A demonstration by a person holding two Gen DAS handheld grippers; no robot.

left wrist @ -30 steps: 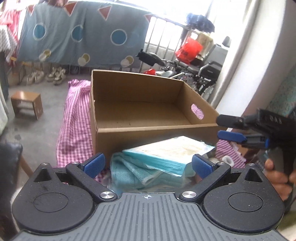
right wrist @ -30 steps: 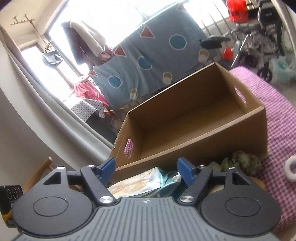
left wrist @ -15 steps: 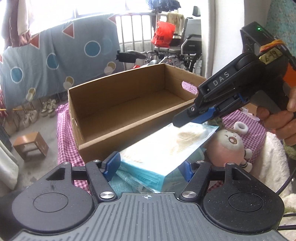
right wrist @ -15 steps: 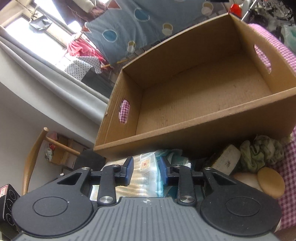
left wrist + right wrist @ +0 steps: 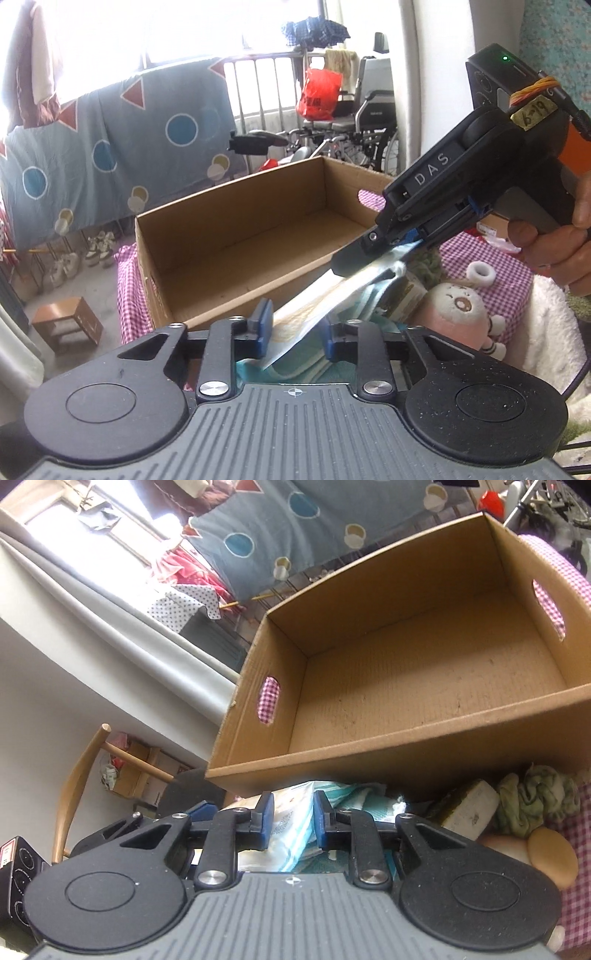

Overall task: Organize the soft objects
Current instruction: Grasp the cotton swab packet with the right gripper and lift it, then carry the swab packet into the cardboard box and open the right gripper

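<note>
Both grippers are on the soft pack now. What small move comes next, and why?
Probably lift it together toward the cardboard box. The left gripper and right gripper have just been closing, each on an end of the plastic-wrapped pack, and the box behind it looks empty.

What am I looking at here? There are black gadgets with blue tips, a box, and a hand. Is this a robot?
No robot: a person holds a pistol-grip tool in each hand, and each tool carries its own camera looking along its jaws. One picture comes from the left gripper, the other from the right gripper, which the left view also shows from the side. Both have just been closing and now pinch opposite ends of one plastic-wrapped pack. Behind it stands an empty cardboard box on a pink checked cloth. A plush toy, a sponge and a green rag lie nearby.
</note>
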